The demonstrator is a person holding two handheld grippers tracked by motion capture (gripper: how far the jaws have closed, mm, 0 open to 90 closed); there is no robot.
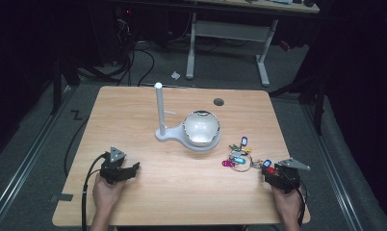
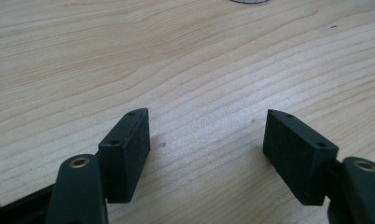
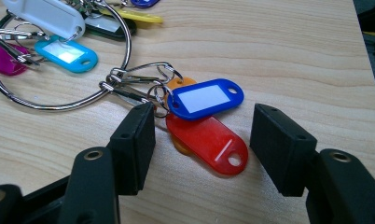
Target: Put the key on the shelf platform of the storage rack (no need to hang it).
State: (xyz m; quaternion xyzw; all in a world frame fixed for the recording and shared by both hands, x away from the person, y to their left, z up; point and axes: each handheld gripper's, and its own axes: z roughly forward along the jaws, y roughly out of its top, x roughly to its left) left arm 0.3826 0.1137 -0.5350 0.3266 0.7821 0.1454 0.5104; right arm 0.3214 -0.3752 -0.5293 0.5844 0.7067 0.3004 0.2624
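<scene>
In the high view the left gripper (image 1: 134,167) rests on the wooden table (image 1: 134,110) near its front left, with bare wood ahead of it and to its right. The right gripper (image 1: 266,169) sits near the front right corner, close to the table's right edge, its tips just beside the bunch of key tags (image 1: 239,156). A white stand (image 1: 160,110) with a bowl (image 1: 201,127) at its foot occupies the middle, well apart from both grippers.

In the left gripper view the left gripper (image 2: 206,140) has its jaws spread wide, released, with bare wood grain between them.

In the right gripper view the right gripper (image 3: 202,140) is also released, jaws wide apart. A red tag (image 3: 209,142) lies between them, touching neither pad; a blue tag (image 3: 205,98) overlaps its far end. The large metal ring (image 3: 59,105) lies beyond the left jaw, and the table's edge runs at the upper right.
</scene>
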